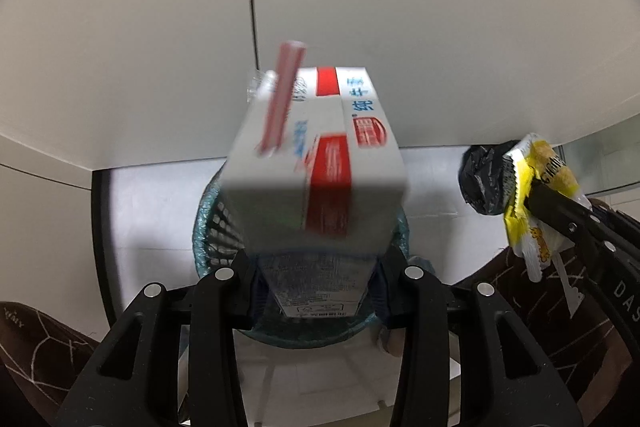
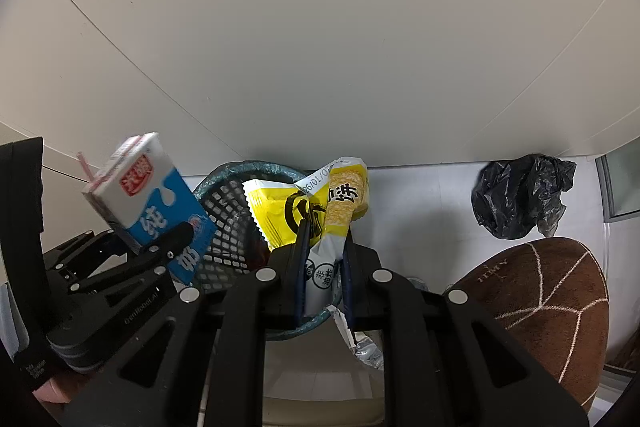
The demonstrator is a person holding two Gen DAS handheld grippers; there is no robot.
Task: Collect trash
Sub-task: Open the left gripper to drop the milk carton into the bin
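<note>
A white, red and blue milk carton (image 1: pixel 316 163) with a pink straw (image 1: pixel 282 99) stands between the fingers of my left gripper (image 1: pixel 318 267), right over a teal mesh wastebasket (image 1: pixel 208 239). The carton is smeared while the fingers look sharp, so it seems loose in open jaws. From the right wrist view the carton (image 2: pixel 148 203) leans by the basket (image 2: pixel 224 203) with the left gripper (image 2: pixel 176 235) across it. My right gripper (image 2: pixel 326 231) is shut on a yellow snack wrapper (image 2: pixel 280 211) above the basket's rim. The wrapper (image 1: pixel 520 195) also shows at the far right.
A crumpled black plastic bag (image 2: pixel 520 199) lies on the white floor against the wall, right of the basket. A brown cushion with pale stitching (image 2: pixel 552 299) sits at the right. A scrap of silver foil (image 2: pixel 368 347) lies near the basket's base. White panels rise behind.
</note>
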